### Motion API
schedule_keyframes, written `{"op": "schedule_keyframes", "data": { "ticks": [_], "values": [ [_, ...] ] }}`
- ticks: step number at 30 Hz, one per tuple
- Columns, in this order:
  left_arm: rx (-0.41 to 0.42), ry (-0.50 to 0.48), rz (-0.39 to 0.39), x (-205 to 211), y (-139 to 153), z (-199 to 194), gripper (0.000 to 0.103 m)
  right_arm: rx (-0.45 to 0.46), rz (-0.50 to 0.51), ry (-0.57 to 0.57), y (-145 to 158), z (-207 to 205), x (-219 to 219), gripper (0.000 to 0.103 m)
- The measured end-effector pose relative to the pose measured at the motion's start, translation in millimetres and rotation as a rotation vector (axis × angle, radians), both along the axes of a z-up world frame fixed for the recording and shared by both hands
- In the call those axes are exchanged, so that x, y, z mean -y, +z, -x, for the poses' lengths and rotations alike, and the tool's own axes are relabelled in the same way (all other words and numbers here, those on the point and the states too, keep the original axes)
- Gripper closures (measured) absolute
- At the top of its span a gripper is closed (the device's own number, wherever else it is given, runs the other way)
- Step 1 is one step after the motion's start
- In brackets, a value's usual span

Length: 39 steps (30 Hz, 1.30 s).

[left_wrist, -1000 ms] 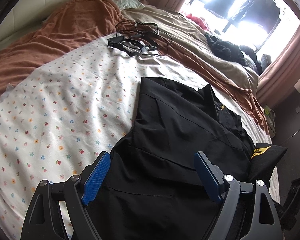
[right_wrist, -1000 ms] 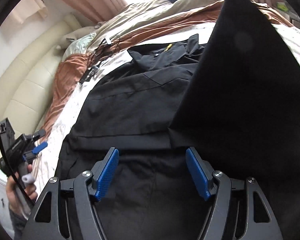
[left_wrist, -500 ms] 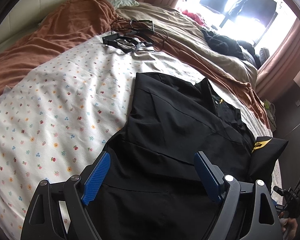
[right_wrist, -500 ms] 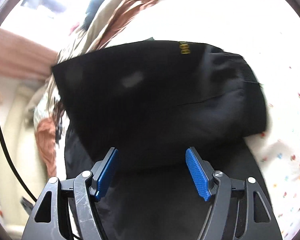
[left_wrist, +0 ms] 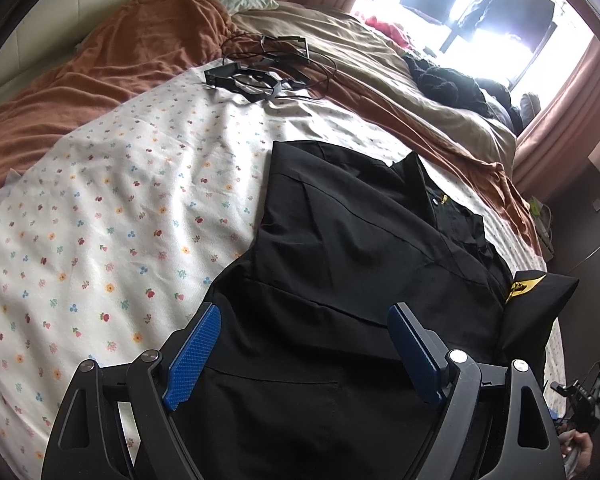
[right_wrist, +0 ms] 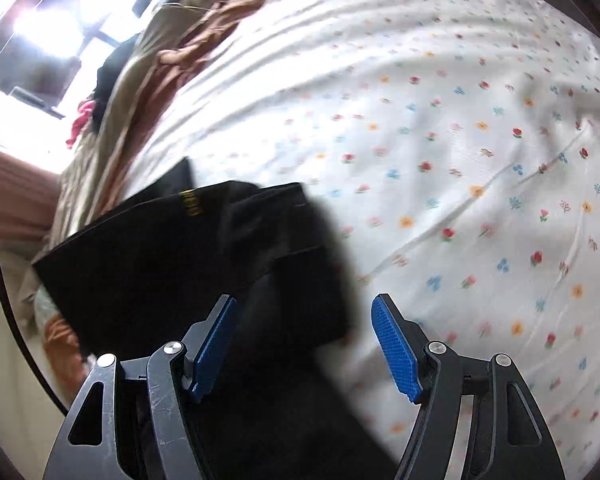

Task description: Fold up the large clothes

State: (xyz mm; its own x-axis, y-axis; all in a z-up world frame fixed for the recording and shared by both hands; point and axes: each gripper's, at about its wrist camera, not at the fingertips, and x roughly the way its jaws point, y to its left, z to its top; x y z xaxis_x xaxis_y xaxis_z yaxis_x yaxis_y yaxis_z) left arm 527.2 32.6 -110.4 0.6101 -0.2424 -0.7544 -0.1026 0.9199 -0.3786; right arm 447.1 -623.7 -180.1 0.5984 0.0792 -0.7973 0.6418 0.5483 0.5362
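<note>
Black, thin-looking cloth is lying spread across the floral bedsheet [left_wrist: 112,216]: a large dark garment [left_wrist: 340,264], collar end pointing toward the bright window [left_wrist: 480,0], hem end nearest the person. One sleeve or side panel with a yellow patch [left_wrist: 520,286] is lying doubled over at the garment's right edge; from the right wrist view that folded part [right_wrist: 188,252] is showing as a flat dark slab on the sheet, somewhat blurred.

Neither tool is gripping anything. The left gripper [left_wrist: 304,350] is hovering over the garment's lower body with its blue pads spread wide, only cloth beneath them. The right gripper [right_wrist: 304,340] is likewise standing wide open, its left pad over the folded panel's edge, its right pad over bare sheet.

I would judge the fabric to be light, limp and a little slick, so it is going to sag and slide rather than hold a crease. Seams, hem corners and the shoulder line look like the sensible places to pinch, taking both layers where it is doubled. A tangle of black cables [left_wrist: 268,68] is sitting well beyond the collar.
</note>
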Motion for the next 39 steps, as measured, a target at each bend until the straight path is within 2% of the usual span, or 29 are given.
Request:
{"op": "schedule_keyframes", "data": {
  "ticks": [3,5,6,7,10,12,18,23,32,39],
  "values": [
    [-0.004,-0.003,0.007,0,-1,0,0.017,-0.011,-0.006,0.038,-13,-14,-3,0.033],
    [-0.003,-0.005,0.008,1,-1,0,0.017,-0.012,0.049,0.086,-9,-23,-9,0.033],
    [0.0,-0.005,0.008,1,0,0,0.017,-0.007,0.063,0.106,-8,-28,-14,0.042],
    [0.001,-0.005,0.009,1,1,1,0.017,0.004,0.065,0.125,-8,-33,-19,0.06],
    [0.01,-0.001,0.018,-2,5,3,0.017,0.024,0.088,0.14,-4,-39,-28,0.071],
    [0.018,0.004,0.029,-5,8,5,0.017,0.067,0.113,0.144,8,-39,-37,0.074],
    [0.049,0.025,0.047,-17,23,8,0.017,0.283,0.195,0.26,72,-39,-85,0.079],
    [0.084,0.046,0.054,-31,38,13,0.017,0.35,0.284,0.35,115,-57,-140,0.08],
    [0.106,0.093,0.009,-57,51,15,0.017,0.382,0.383,0.516,163,-104,-261,0.081],
    [0.073,0.1,-0.028,-78,50,14,0.017,0.356,0.422,0.619,158,-132,-342,0.081]
  ]
}}
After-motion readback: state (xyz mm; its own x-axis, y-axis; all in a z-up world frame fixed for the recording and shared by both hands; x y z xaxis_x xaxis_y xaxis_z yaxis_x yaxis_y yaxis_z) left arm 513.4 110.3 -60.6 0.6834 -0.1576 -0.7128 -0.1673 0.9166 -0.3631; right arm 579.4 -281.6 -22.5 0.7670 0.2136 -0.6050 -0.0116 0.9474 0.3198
